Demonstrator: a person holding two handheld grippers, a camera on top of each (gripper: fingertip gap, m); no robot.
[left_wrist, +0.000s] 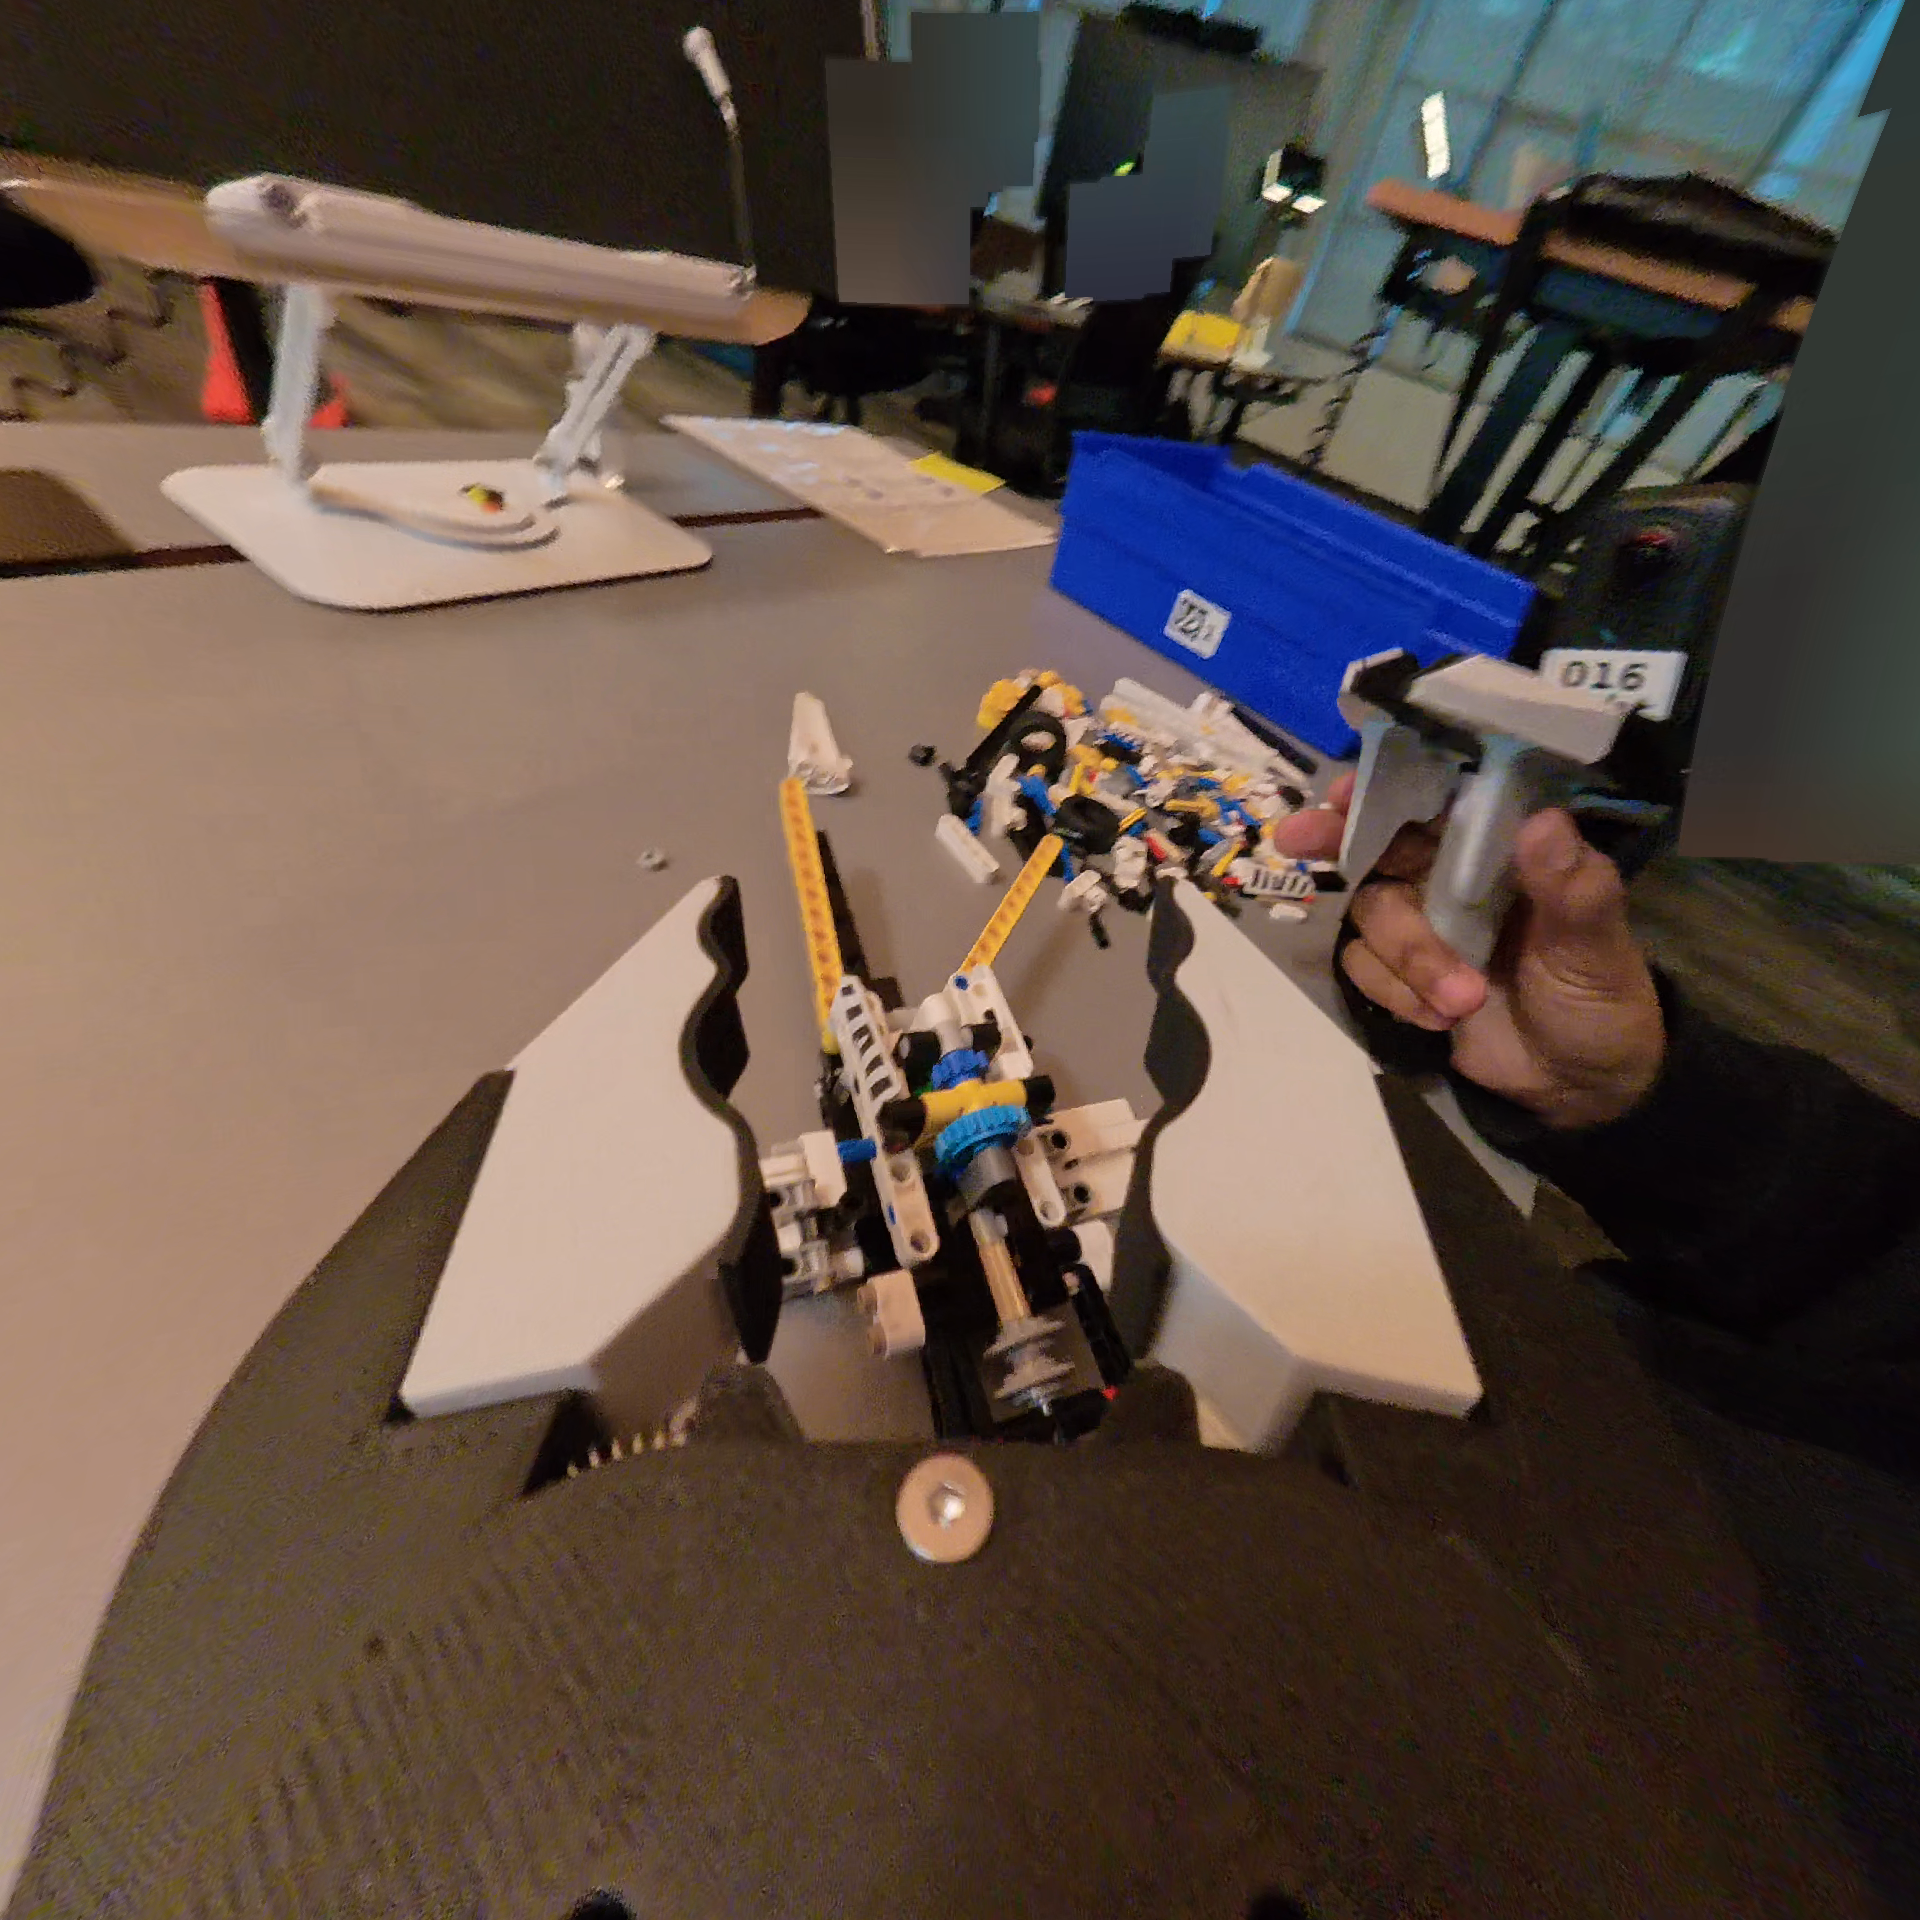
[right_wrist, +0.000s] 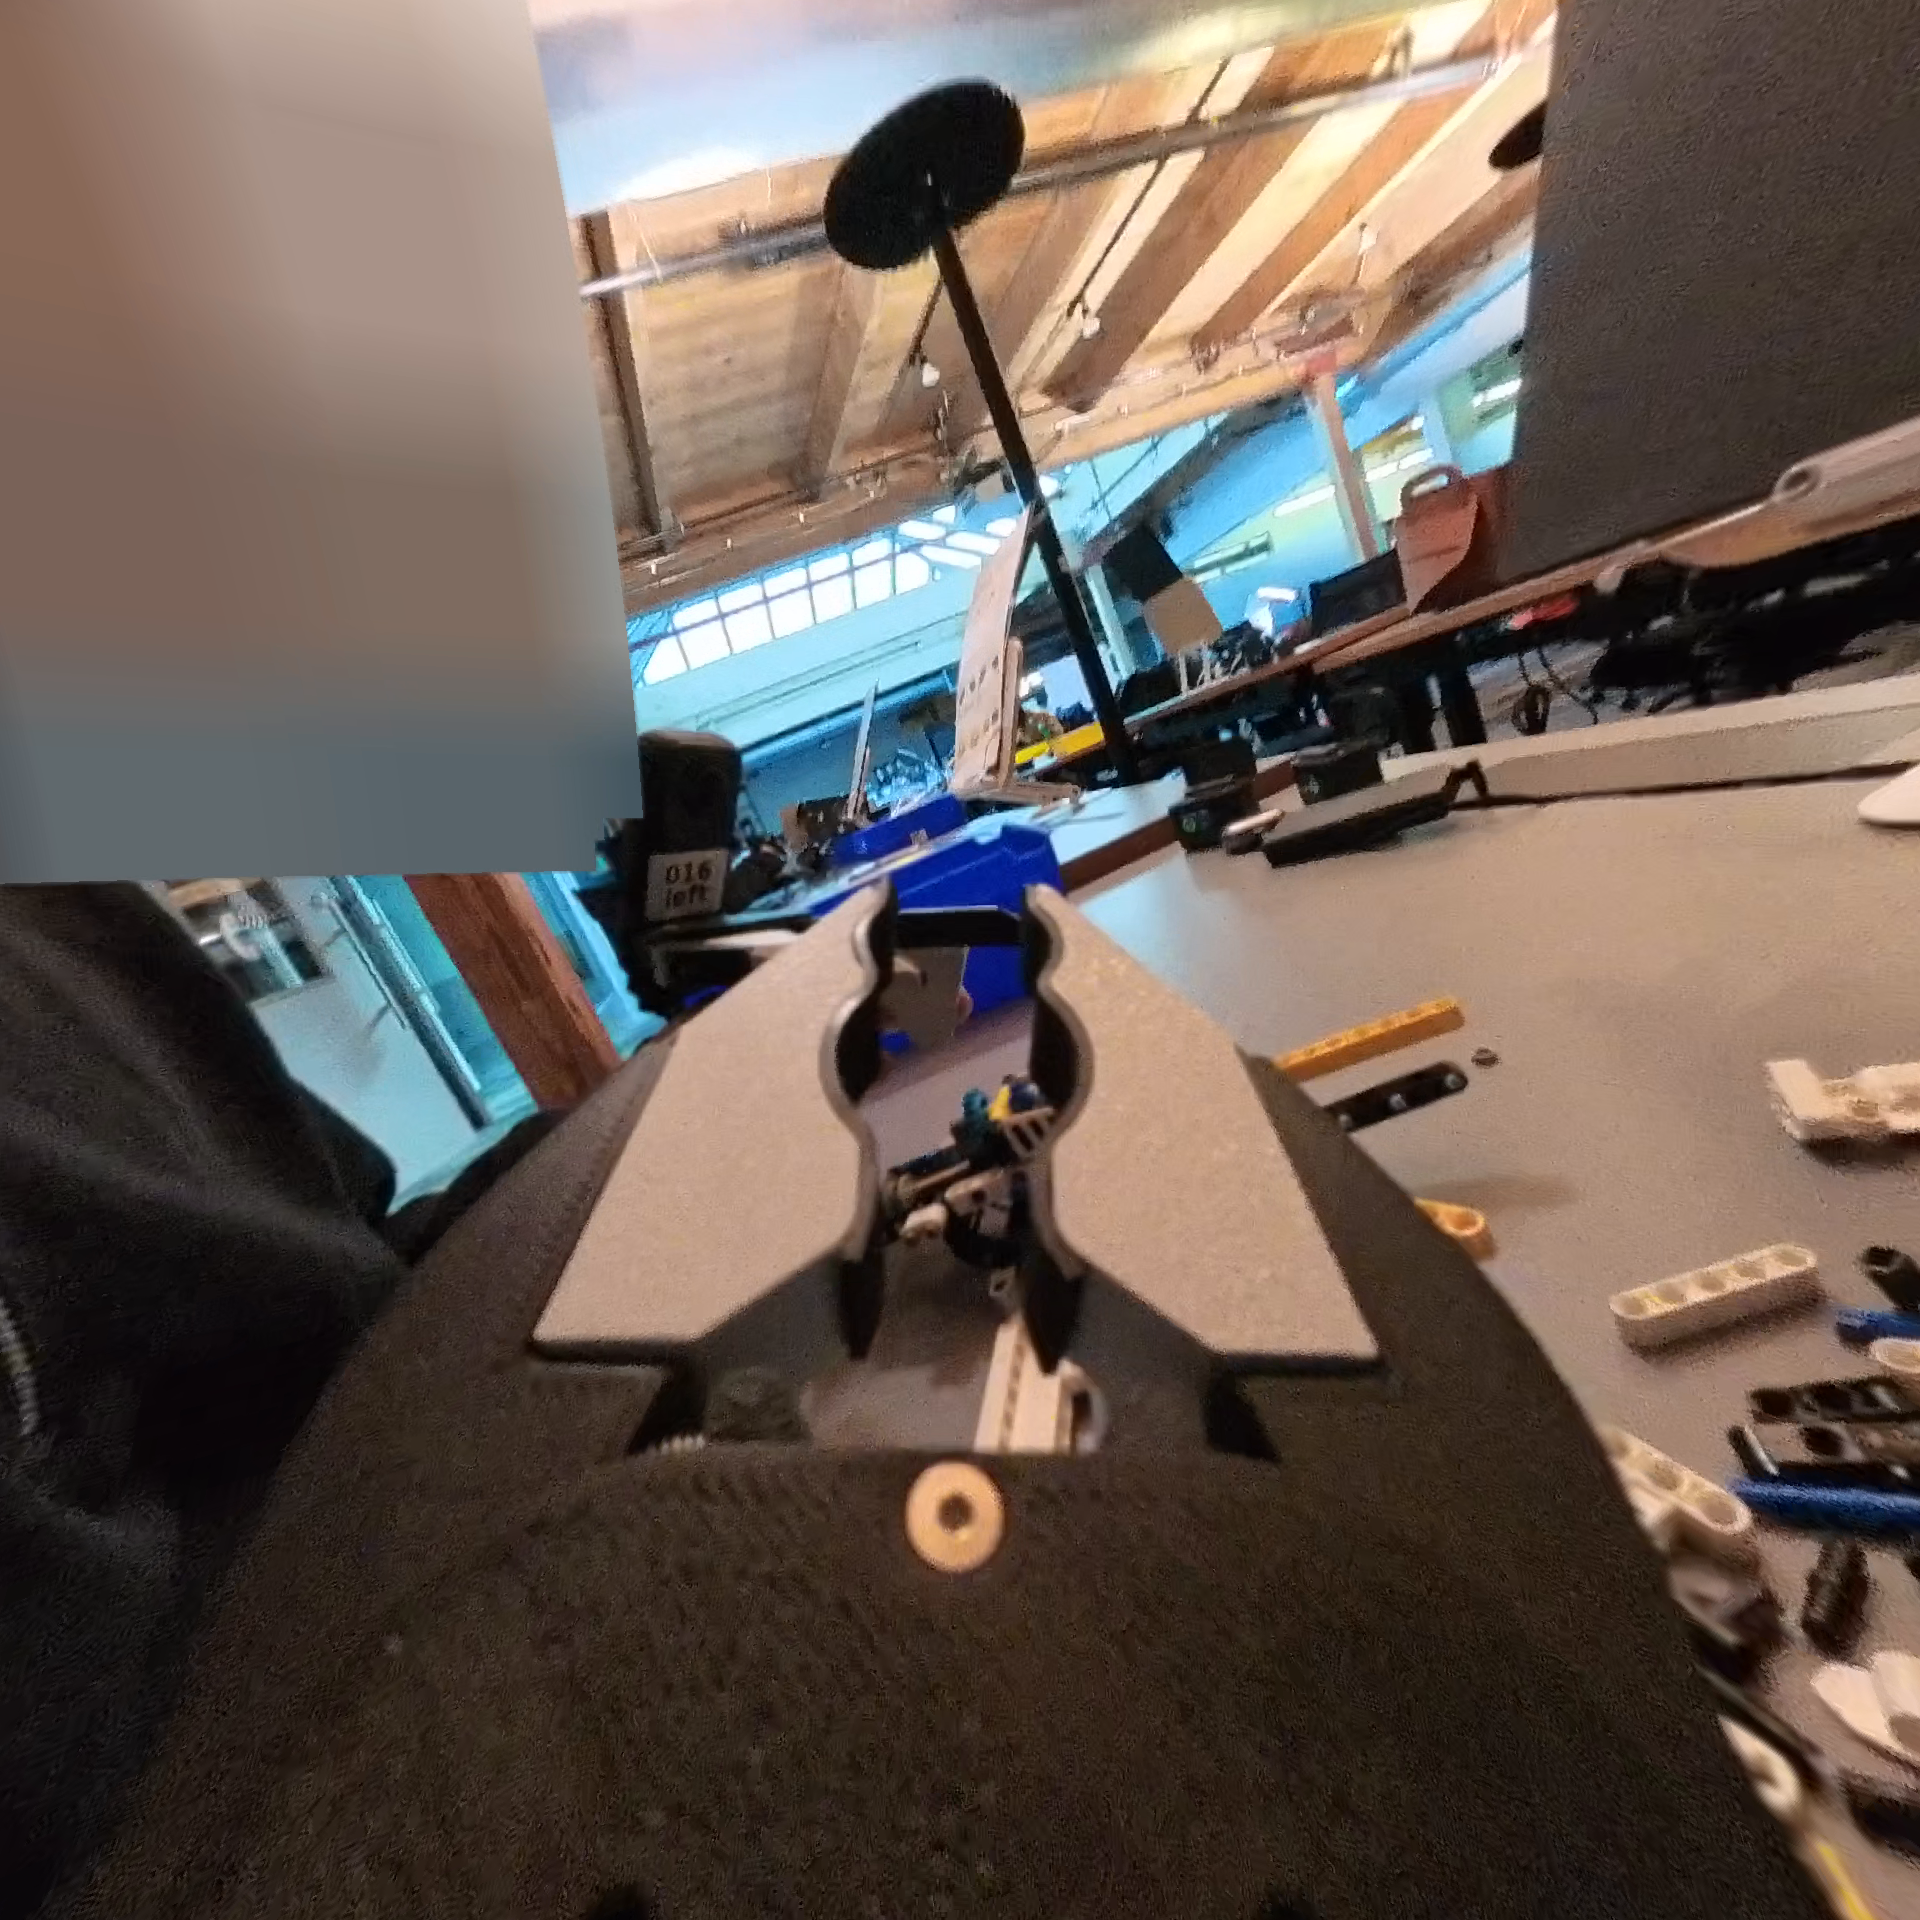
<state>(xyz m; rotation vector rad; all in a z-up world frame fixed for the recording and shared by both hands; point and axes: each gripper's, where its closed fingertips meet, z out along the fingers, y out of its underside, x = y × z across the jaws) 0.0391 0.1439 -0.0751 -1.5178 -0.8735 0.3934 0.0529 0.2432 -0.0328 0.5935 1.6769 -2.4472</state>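
My left gripper (left_wrist: 948, 894) straddles a toy brick assembly (left_wrist: 935, 1122) of white, black, blue and yellow parts on the grey table (left_wrist: 416, 779). Both pads press on its white side parts. Two long yellow beams (left_wrist: 810, 894) reach forward from it. The assembly also shows in the right wrist view (right_wrist: 977, 1164), beyond the jaw gap. My right gripper (right_wrist: 958, 909) has its jaws a narrow gap apart. A thin black bar (right_wrist: 961, 928) crosses its fingertips; I cannot tell if it is held. A hand (left_wrist: 1507, 987) holds the right gripper (left_wrist: 1392, 717) raised beside a pile of loose bricks (left_wrist: 1132, 800).
A blue bin (left_wrist: 1278, 561) stands behind the pile. A white stand (left_wrist: 436, 520) and a paper sheet (left_wrist: 862, 478) lie at the back. In the right wrist view, loose beams (right_wrist: 1714, 1294) lie at the right, and dark flat objects (right_wrist: 1351, 821) lie farther back.
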